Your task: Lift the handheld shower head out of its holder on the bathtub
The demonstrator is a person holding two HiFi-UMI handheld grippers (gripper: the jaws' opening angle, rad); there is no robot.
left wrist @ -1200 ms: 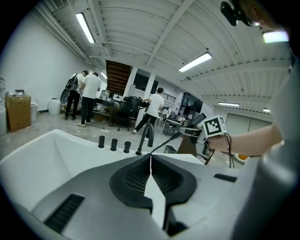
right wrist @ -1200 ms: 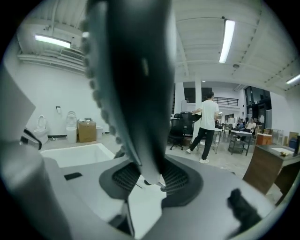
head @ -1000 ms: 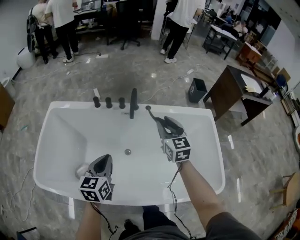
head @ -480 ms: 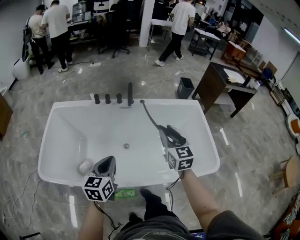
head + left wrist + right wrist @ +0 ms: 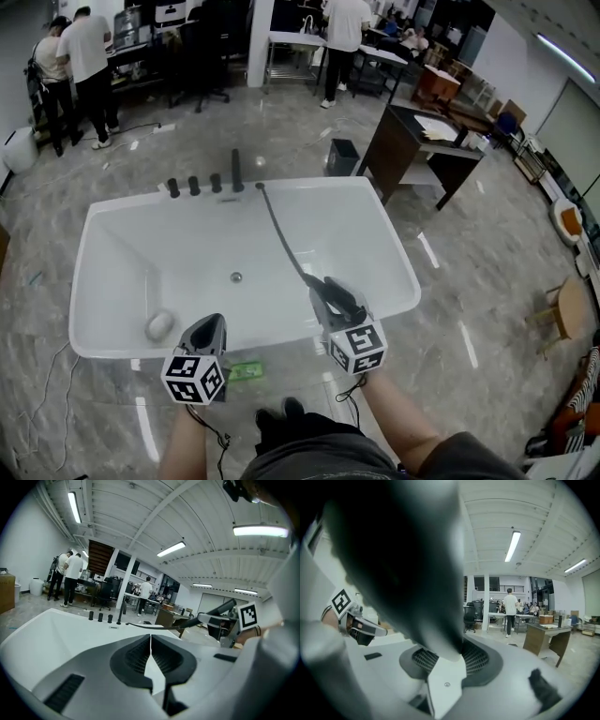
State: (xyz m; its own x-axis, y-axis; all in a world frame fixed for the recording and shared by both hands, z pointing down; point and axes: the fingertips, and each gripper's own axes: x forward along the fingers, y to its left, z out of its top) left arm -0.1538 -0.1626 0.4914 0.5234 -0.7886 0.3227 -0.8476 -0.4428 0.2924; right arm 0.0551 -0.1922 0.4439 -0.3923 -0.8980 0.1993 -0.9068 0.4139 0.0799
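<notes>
The black handheld shower head [image 5: 340, 294] is out of its holder, and my right gripper [image 5: 324, 287] is shut on it above the near rim of the white bathtub [image 5: 398, 246]. Its dark hose [image 5: 281, 234] stretches across the tub to the far rim beside the spout [image 5: 236, 171]. In the right gripper view the shower head [image 5: 403, 564] fills the space between the jaws of my right gripper [image 5: 445, 654]. My left gripper [image 5: 210, 325] hangs at the near rim, shut and empty, and in its own view the left gripper [image 5: 150, 641] has its pads together.
Three black tap knobs [image 5: 194, 186] stand on the far rim. A pale round object [image 5: 158, 325] lies in the tub near the drain [image 5: 236, 277]. A green item [image 5: 246, 371] lies on the floor. A dark desk [image 5: 412, 141], a bin [image 5: 339, 155] and people stand behind.
Both grippers drew back from over the tub to its near rim. The right one carried the shower head along, and the hose now stretches across the tub.
</notes>
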